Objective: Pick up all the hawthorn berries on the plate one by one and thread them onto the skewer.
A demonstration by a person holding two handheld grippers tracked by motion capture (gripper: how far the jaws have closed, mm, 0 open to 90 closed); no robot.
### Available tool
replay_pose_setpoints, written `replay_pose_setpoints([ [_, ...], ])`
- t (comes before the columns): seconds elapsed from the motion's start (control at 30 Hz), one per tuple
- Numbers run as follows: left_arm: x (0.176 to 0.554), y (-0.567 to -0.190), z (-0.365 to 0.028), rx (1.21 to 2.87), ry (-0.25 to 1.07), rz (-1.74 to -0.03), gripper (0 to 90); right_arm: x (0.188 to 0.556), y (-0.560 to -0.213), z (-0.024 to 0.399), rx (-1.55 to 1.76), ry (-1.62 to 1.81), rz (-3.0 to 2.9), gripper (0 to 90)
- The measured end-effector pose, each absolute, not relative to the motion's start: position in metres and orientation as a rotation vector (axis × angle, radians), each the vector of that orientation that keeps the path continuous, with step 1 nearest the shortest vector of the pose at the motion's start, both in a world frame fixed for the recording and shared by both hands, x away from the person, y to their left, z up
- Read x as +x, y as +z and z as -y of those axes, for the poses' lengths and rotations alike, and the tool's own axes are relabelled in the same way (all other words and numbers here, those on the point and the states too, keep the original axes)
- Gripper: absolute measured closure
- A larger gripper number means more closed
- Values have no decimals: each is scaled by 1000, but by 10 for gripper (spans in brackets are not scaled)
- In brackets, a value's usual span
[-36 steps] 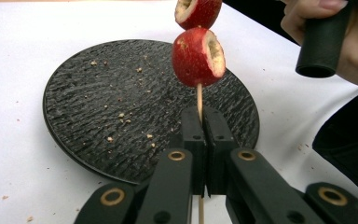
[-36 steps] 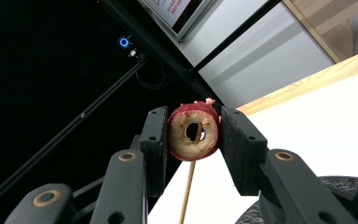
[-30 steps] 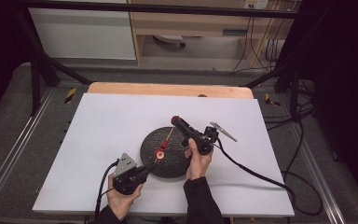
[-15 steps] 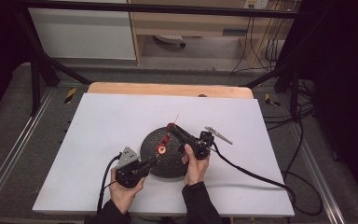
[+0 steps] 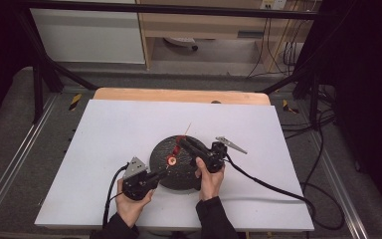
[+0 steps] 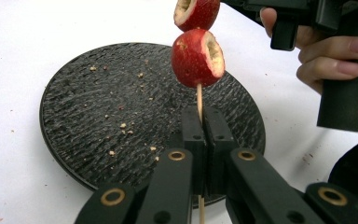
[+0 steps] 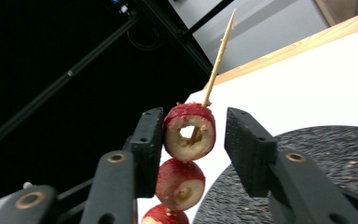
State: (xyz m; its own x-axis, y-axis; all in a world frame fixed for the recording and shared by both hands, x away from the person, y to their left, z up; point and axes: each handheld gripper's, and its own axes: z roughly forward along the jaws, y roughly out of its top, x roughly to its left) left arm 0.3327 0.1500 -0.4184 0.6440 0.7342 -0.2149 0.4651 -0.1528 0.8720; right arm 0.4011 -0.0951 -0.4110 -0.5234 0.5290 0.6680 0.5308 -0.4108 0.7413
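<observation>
A thin wooden skewer [image 6: 199,95] carries three red cored fruit pieces [image 7: 189,133] and slants up over a black round plate [image 5: 184,178]. My left gripper [image 6: 204,116] is shut on the skewer's lower end, just below the lowest fruit [image 6: 196,58]. In the high view it [image 5: 165,173] sits at the plate's near-left rim. My right gripper [image 7: 193,133] straddles the top fruit. Its jaws have just been opening, and a gap shows between the right pad [image 7: 244,149] and the fruit. The skewer's bare tip [image 7: 220,51] sticks out above the fruit.
The plate [image 6: 98,102] bears small crumbs and rests on a white table cover [image 5: 104,134] with a wooden edge [image 5: 179,94] at the back. Cables [image 5: 268,181] trail from both grippers toward the right and front. The person's right hand [image 6: 335,60] is close by.
The right gripper has shifted a little left along the skewer, toward the fruit. The left hand has stayed almost still with the skewer in it.
</observation>
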Motion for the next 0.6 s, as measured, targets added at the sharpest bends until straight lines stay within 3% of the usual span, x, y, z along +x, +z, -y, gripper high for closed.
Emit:
replay_pose_setpoints([
  [0.6,333,-423,-160,1851,306,-947,883,402,-402,133,-1489,-1926,2177,162],
])
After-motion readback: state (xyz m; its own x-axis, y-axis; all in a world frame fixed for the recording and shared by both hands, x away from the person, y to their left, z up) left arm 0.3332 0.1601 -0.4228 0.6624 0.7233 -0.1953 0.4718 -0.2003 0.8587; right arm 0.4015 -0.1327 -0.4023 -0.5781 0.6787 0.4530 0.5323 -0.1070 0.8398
